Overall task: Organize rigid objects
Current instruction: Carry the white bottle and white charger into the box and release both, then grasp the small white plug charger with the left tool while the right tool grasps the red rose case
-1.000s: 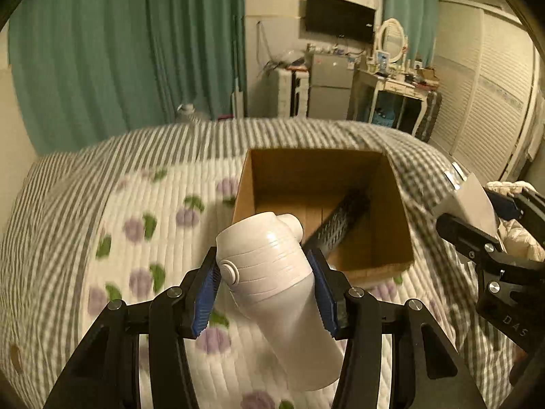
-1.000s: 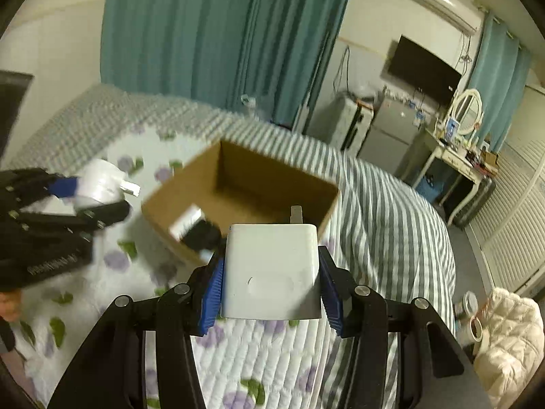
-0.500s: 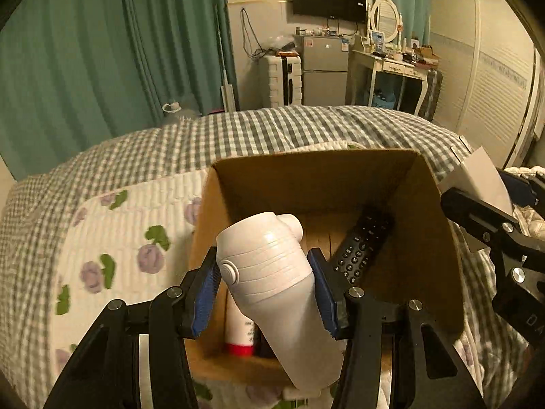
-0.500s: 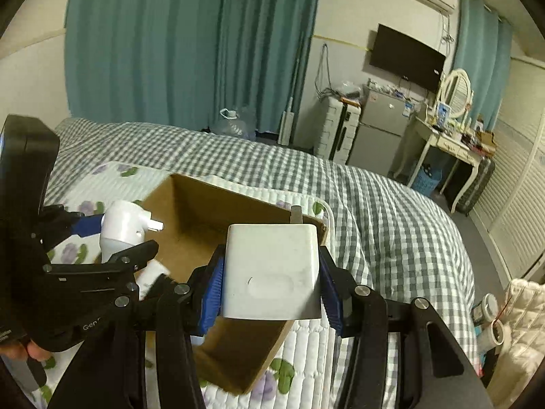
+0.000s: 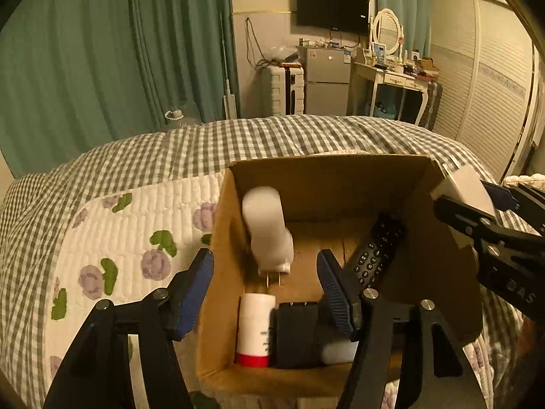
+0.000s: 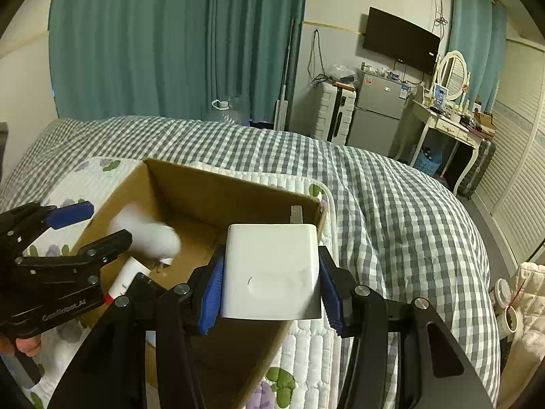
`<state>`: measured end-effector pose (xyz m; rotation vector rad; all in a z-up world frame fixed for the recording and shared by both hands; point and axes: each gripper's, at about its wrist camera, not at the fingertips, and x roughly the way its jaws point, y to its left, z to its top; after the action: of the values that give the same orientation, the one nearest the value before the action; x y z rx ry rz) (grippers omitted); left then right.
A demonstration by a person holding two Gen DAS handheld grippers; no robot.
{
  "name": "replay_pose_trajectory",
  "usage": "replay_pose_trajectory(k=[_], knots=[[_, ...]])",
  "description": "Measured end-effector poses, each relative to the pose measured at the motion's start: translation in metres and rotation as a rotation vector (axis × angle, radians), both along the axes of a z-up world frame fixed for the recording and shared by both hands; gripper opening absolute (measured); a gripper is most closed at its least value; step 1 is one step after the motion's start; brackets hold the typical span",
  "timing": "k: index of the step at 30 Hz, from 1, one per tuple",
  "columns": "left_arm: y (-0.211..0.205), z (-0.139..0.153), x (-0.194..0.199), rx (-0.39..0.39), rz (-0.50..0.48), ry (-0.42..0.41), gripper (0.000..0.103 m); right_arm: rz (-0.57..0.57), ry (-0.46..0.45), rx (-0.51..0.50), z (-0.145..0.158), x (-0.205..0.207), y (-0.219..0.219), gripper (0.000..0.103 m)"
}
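Note:
An open cardboard box (image 5: 327, 177) sits on the bed; it also shows in the right wrist view (image 6: 218, 187). My left gripper (image 5: 265, 289) is open above the box's near left corner. The white plug adapter (image 5: 267, 235) is loose and blurred inside the box, prongs down; it shows in the right wrist view (image 6: 150, 237) too. In the box lie a black remote (image 5: 378, 252), a white tube with a red cap (image 5: 254, 330) and a black block (image 5: 296, 334). My right gripper (image 6: 270, 293) is shut on a white square charger (image 6: 272, 269) over the box's right wall, also seen in the left wrist view (image 5: 465, 191).
The bed has a grey checked cover (image 6: 391, 204) and a white quilted floral pad (image 5: 119, 238). Teal curtains, a fridge (image 5: 327, 81), a white suitcase, a dressing table (image 5: 398, 81) and a louvred wardrobe stand beyond the bed.
My left gripper opened and let go of the white plug adapter, which now falls into the box. My right gripper moved closer over the box's right edge, holding the charger.

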<state>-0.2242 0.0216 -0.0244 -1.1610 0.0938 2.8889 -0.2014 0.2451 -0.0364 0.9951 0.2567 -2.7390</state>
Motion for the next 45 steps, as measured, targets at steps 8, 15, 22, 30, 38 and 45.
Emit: replay_pose_trajectory(k=[8,15,22,30,38,45], knots=[[-0.015,0.009,0.020,0.014,0.001,0.006,0.065,0.007,-0.016,-0.009,-0.019,-0.013,-0.027,0.050],[-0.015,0.022,0.034,0.013,-0.001,0.033,0.065,-0.011,-0.053,-0.049,-0.028,-0.019,-0.032,0.052],[-0.013,0.047,0.059,0.019,-0.001,0.058,0.073,-0.013,0.027,-0.025,0.014,0.013,-0.019,0.069],[-0.008,0.071,0.105,0.018,0.009,0.083,0.087,-0.037,0.031,-0.002,0.060,0.081,0.008,0.081],[-0.008,0.055,0.137,0.019,0.024,0.065,0.099,-0.058,0.003,0.011,0.054,0.141,0.019,0.094],[-0.012,0.000,0.132,0.042,0.055,-0.032,0.099,-0.106,-0.015,0.021,-0.001,0.154,0.013,0.094]])
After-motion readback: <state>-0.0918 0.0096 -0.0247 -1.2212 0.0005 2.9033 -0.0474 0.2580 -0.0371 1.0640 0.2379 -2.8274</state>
